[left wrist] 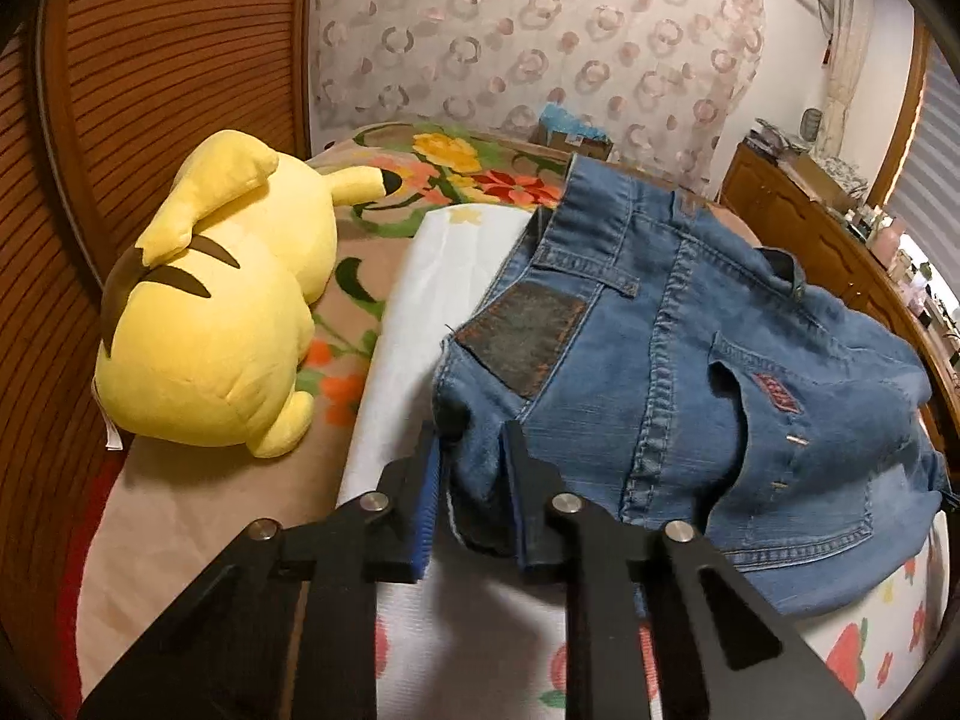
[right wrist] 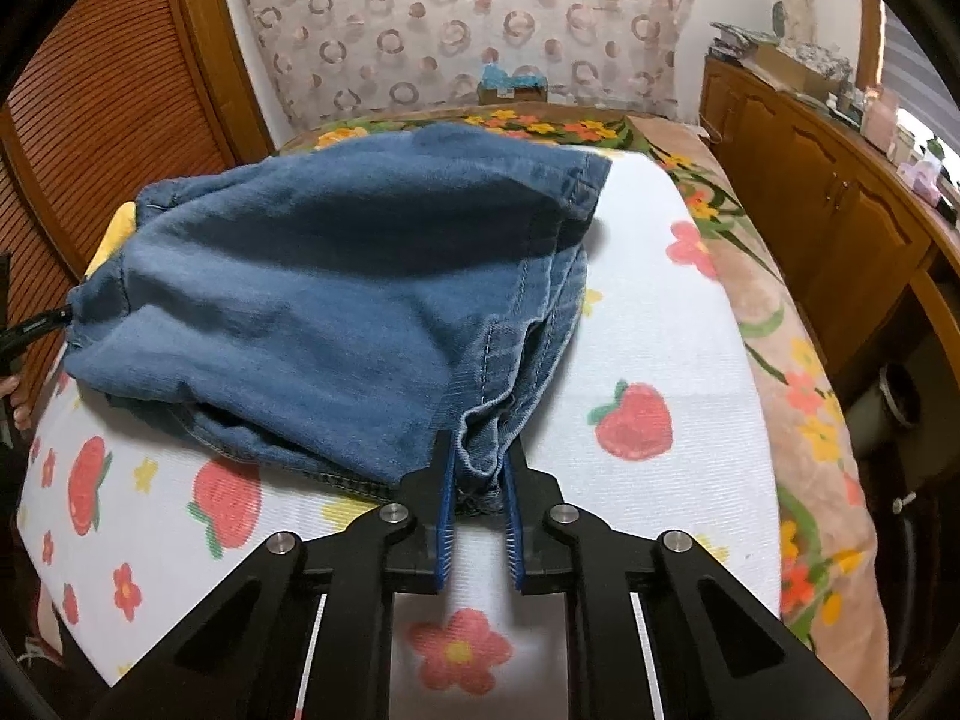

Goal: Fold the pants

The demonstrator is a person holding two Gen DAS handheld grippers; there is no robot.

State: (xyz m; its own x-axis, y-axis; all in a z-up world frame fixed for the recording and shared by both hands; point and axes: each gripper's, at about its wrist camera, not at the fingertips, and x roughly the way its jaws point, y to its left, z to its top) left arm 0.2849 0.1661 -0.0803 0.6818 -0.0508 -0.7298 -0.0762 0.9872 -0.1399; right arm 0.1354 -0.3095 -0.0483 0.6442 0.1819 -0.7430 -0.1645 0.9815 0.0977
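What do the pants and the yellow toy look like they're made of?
Pants: blue denim, likely cotton, matte and faded, judging by the twill ribbing, doubled seams and rivets. Yellow plush toy: soft, stuffed, short-pile fabric, probably polyester, with a fuzzy, rounded surface.

Open white strawberry-print sheet [right wrist: 672, 324] to the right of the bunched blue jeans [right wrist: 336, 300], clear out to the floral blanket [right wrist: 780, 312] along the bed edge. Beyond that, blocked by a wooden cabinet [right wrist: 828, 192] with a cluttered top. On the other side, only a narrow strip of white sheet [left wrist: 420, 300] between the jeans [left wrist: 690, 348] and a large yellow plush toy [left wrist: 222, 312]. Behind the plush, a slatted wooden door [left wrist: 168, 60]. Near corner of the sheet bare
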